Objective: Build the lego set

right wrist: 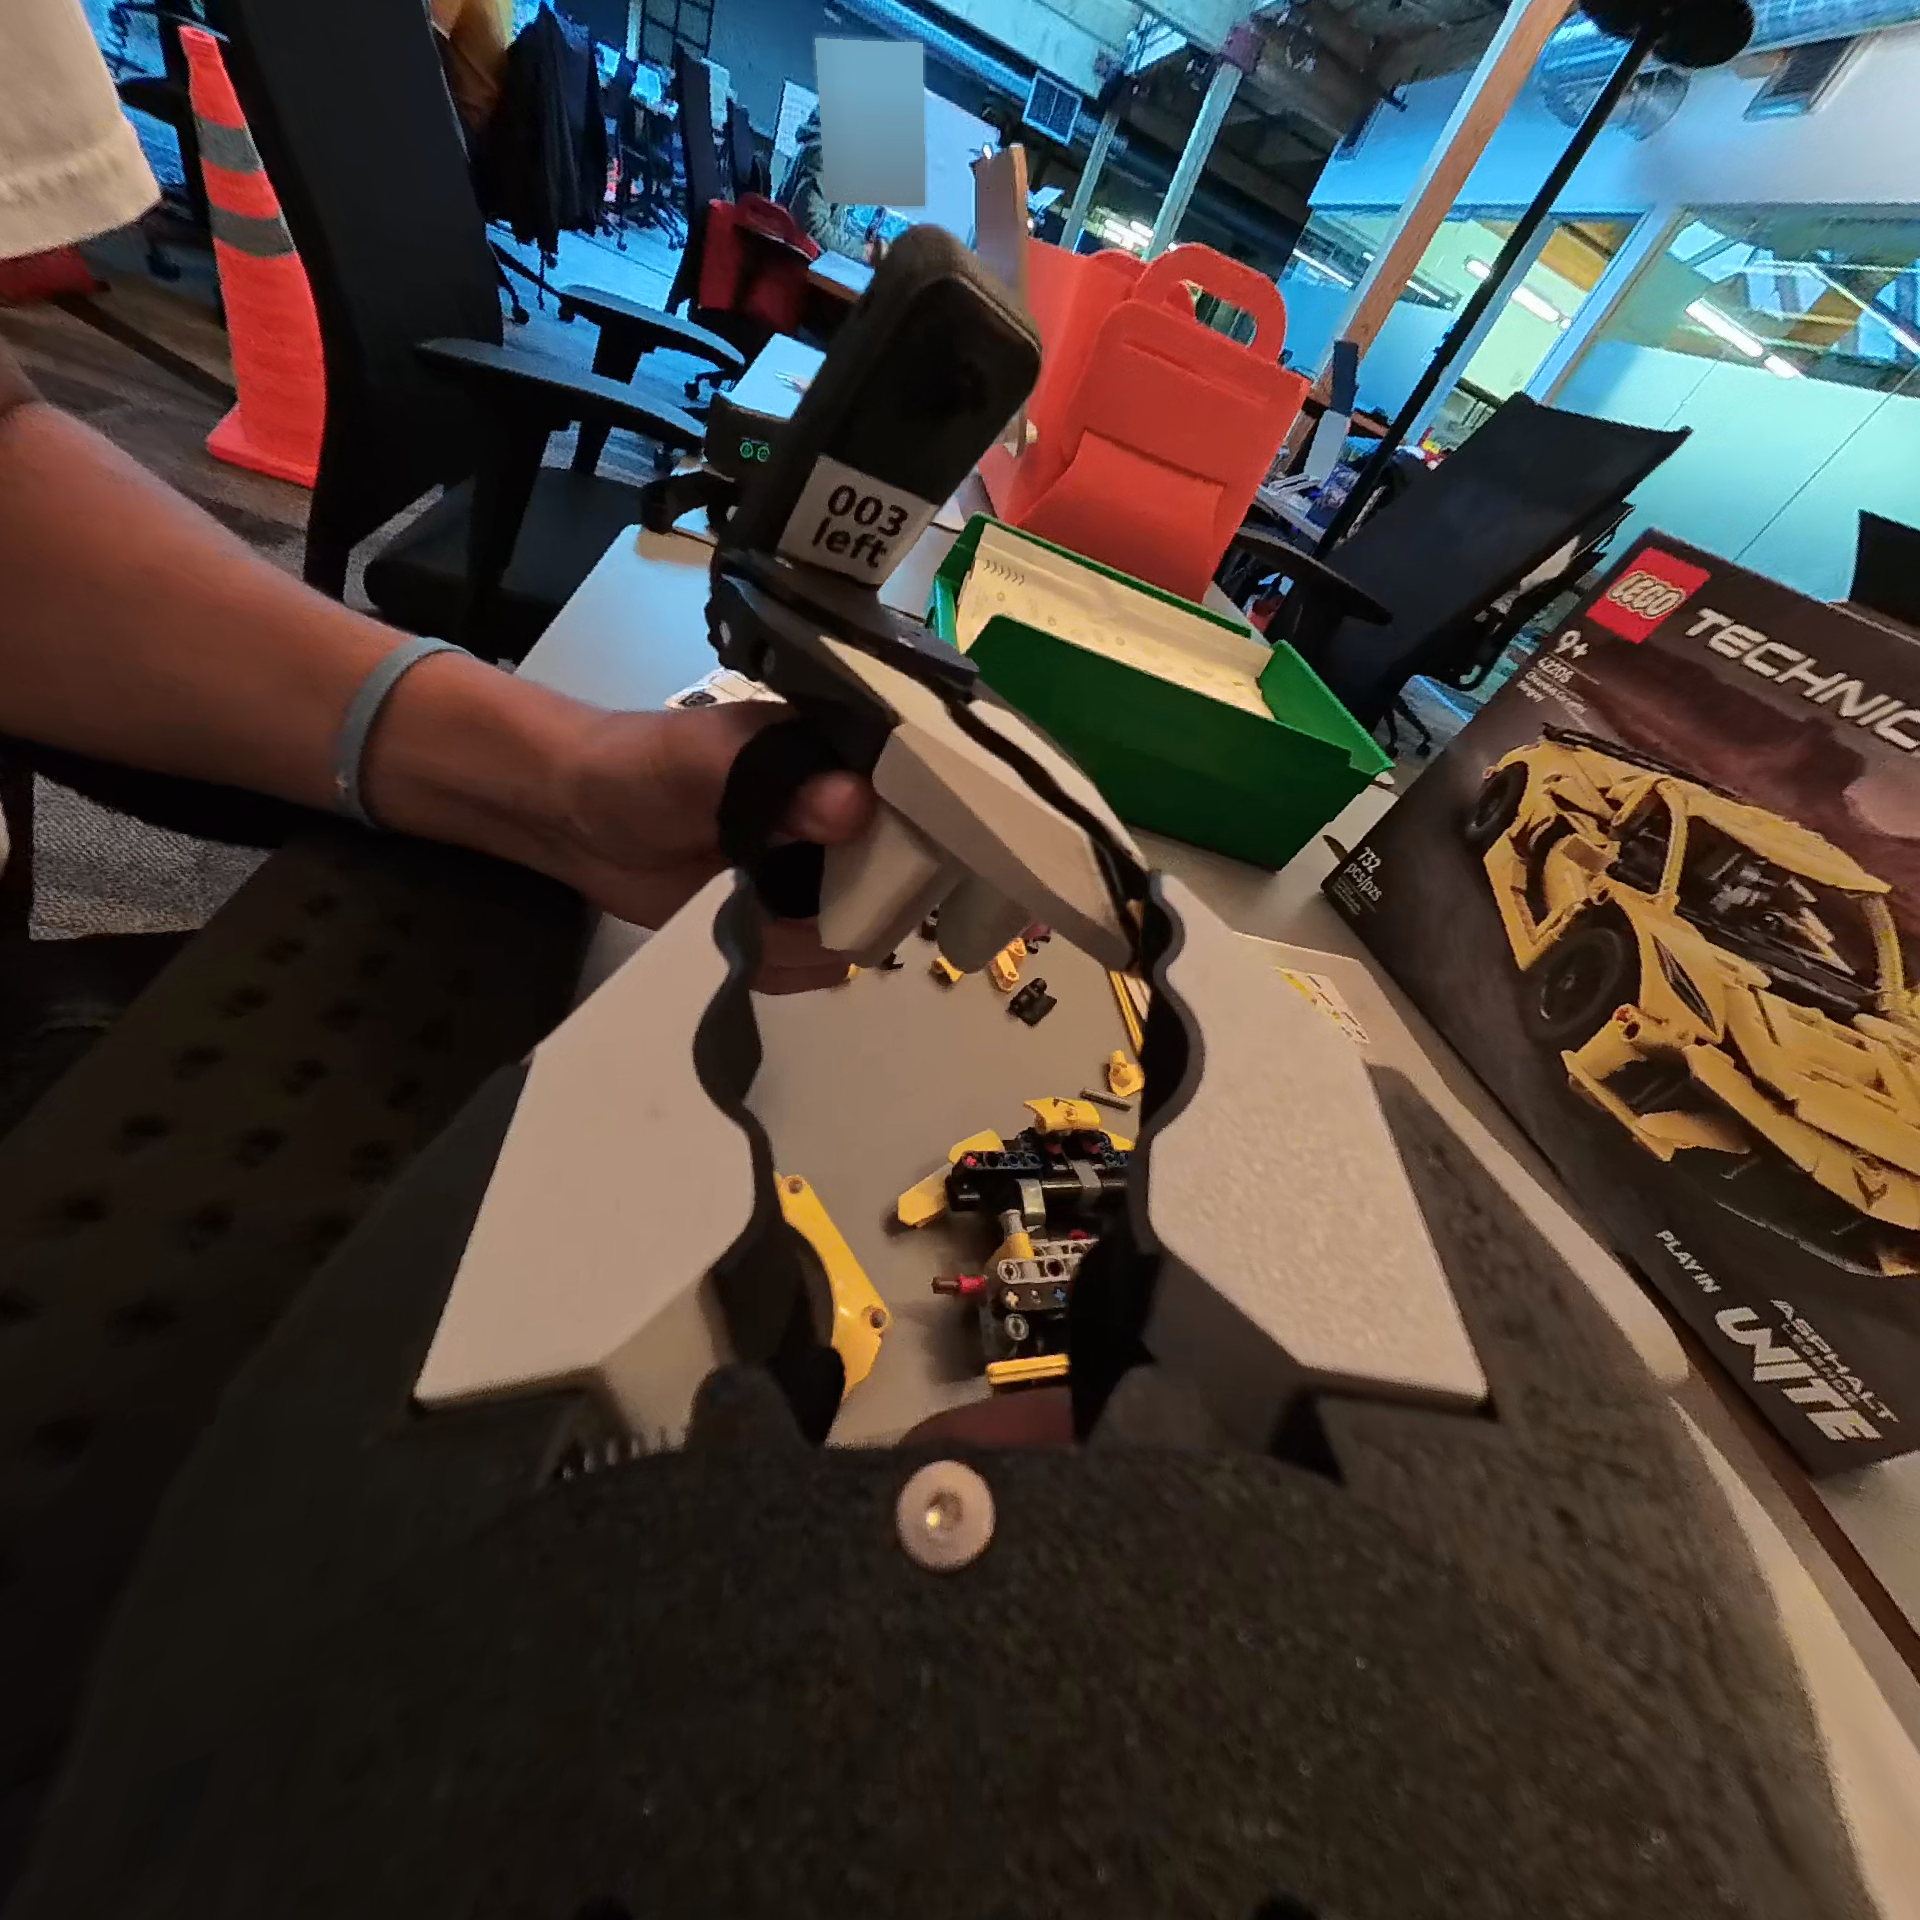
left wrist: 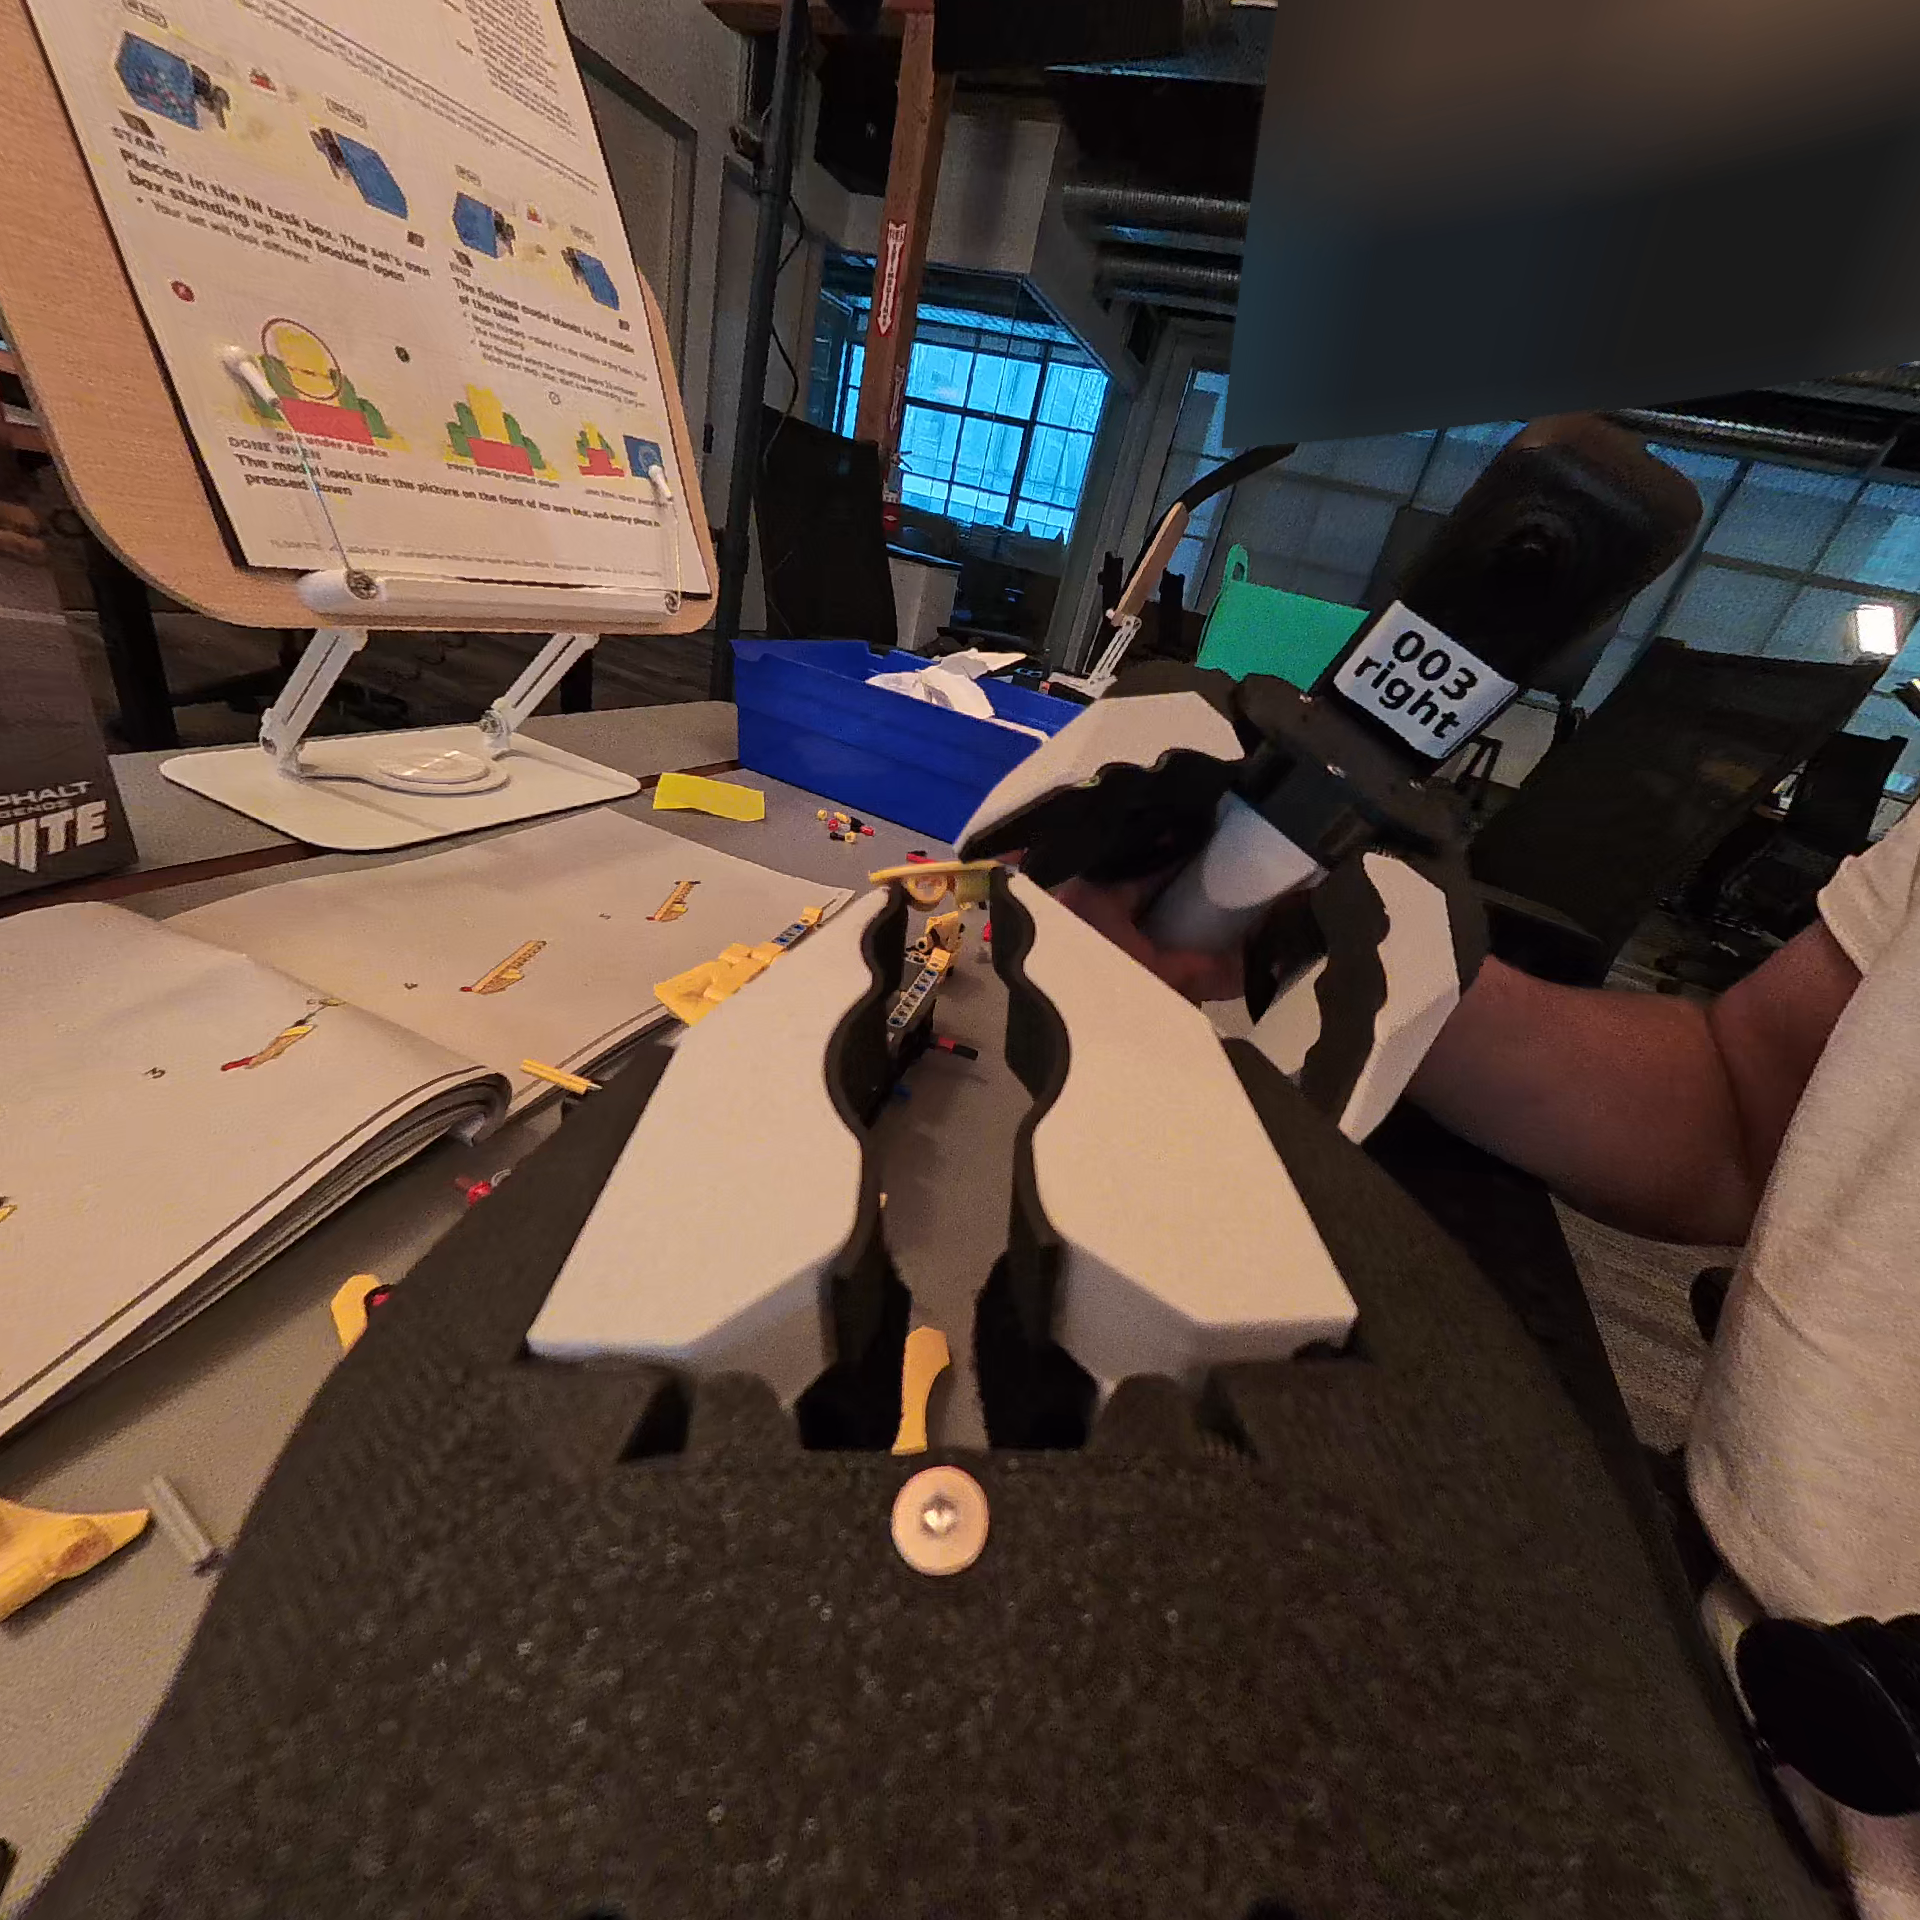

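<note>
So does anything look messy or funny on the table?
A bit messy: loose yellow pieces and tiny pins lie scattered across the grey table around the half-built model. One yellow piece sits by the open booklet. Nothing looks broken.

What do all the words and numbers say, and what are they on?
I don't read writing out; it sits on these:
White tag on left gripper
Another tag on right gripper
Dark box picturing a yellow car
Instruction sheet on stand
Open booklet, tiny numbers

Partly built yellow-and-black lego assembly [right wrist: 1023,1226] flat on grey table amid scattered loose yellow pieces [left wrist: 717,982].
</note>
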Action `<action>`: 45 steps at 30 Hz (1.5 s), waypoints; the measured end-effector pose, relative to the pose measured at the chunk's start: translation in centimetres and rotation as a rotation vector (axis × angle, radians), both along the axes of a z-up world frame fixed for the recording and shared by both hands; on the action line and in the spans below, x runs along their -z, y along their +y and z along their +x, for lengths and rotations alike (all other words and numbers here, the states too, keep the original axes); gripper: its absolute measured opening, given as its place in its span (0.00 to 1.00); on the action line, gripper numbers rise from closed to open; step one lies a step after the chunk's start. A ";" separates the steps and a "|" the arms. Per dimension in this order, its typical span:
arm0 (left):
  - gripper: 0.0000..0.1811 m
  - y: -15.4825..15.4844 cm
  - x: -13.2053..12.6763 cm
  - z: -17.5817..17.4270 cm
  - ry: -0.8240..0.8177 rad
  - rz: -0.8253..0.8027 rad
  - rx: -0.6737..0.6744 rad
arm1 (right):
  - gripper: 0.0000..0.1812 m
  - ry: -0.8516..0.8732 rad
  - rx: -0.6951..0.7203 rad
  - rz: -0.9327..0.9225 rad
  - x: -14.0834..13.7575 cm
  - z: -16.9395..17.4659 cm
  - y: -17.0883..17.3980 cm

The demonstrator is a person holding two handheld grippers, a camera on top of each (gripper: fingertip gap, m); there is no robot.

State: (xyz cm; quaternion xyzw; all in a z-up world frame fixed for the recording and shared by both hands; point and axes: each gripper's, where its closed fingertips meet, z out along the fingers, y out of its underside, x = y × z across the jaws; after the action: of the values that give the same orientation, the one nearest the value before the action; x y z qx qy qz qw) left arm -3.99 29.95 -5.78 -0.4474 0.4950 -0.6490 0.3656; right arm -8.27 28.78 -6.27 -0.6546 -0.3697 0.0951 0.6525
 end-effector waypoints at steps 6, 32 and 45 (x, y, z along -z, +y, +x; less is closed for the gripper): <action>0.08 -0.1 0.1 0.1 0.005 0.005 0.004 | 0.38 0.032 0.008 0.021 -0.9 0.5 0.0; 0.08 0.5 2.7 0.9 0.160 -0.104 0.046 | 0.34 -0.676 0.259 0.153 4.1 2.7 1.7; 0.08 0.3 2.8 0.8 0.163 -0.070 0.048 | 0.37 -0.692 0.293 0.156 4.8 3.0 1.8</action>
State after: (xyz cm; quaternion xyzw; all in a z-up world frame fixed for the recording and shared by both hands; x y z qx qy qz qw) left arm -3.20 30.22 -8.57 -0.4991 0.5109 -0.6358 0.2925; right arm -5.30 30.61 -11.05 -0.6424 -0.4766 -0.2541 0.5436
